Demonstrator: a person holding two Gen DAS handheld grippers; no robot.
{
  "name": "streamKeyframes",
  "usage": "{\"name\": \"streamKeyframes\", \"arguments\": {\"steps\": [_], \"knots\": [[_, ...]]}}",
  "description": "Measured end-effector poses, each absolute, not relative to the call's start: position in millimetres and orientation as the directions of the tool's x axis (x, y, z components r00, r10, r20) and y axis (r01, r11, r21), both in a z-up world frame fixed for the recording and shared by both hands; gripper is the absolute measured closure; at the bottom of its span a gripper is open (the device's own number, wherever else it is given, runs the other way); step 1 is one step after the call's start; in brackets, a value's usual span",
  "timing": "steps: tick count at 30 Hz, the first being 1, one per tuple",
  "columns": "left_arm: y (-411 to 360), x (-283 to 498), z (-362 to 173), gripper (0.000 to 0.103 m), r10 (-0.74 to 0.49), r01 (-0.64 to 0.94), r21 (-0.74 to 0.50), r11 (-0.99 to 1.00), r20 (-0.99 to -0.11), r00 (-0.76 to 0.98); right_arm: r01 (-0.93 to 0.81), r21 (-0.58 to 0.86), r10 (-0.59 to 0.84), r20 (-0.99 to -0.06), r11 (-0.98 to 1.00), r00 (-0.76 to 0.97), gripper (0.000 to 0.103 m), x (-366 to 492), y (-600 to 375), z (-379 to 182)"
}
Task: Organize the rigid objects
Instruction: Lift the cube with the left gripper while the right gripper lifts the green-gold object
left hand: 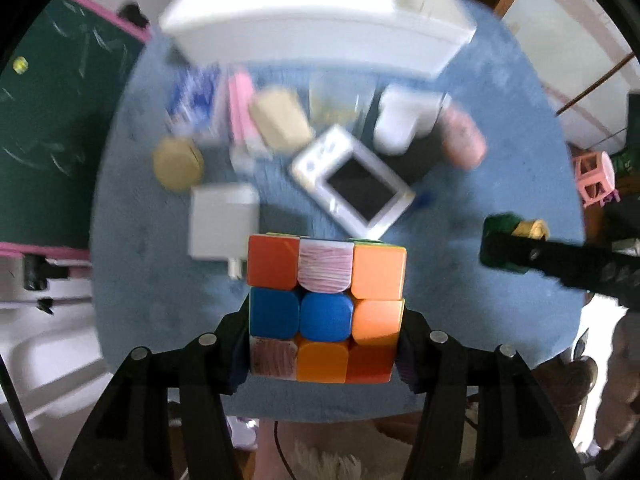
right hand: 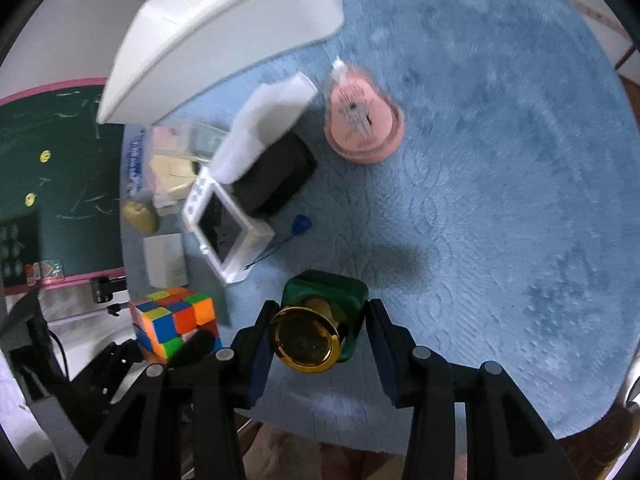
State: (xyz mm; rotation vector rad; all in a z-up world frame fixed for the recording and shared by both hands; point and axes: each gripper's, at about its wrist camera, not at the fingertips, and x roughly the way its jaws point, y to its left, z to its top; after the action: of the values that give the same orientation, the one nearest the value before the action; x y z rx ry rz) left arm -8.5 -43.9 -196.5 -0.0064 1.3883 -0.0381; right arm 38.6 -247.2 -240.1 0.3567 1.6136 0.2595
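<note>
While clutter crowds its far side, blue carpet (right hand: 500, 200) meets a chalkboard (right hand: 60, 168).

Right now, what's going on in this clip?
A person works two handheld grippers over a blue mat. The left gripper is clamped on a Rubik's cube; the right gripper holds a green bottle with a gold cap. Other items lie scattered near a white bin, including a pink bottle and a white handheld console.

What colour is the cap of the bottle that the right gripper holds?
Shiny gold, on a dark green bottle; the cap shows best in the right wrist view.
</note>
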Motion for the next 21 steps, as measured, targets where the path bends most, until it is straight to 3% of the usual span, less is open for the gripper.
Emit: {"name": "streamKeyframes", "arguments": {"steps": [11,15,21], "knots": [[-33.8,45.7,-26.4,0.042,-0.076,0.046,-0.061,0.997,-0.807,0.586,-0.092,0.384,0.395,-0.901,0.919,0.179,0.058,42.6,-252.8,-118.3],[-36.9,102.4,-16.7,0.042,-0.078,0.074,-0.039,0.996,-0.768,0.636,-0.140,0.376,0.401,-0.873,0.916,0.277,0.058,70.7,-230.2,-77.9],[-37.6,175.9,-32.5,0.042,-0.077,0.076,-0.041,0.996,-0.815,0.575,-0.148,0.326,0.358,-0.837,0.934,0.414,0.058,118.9,-210.8,-43.4]]}}
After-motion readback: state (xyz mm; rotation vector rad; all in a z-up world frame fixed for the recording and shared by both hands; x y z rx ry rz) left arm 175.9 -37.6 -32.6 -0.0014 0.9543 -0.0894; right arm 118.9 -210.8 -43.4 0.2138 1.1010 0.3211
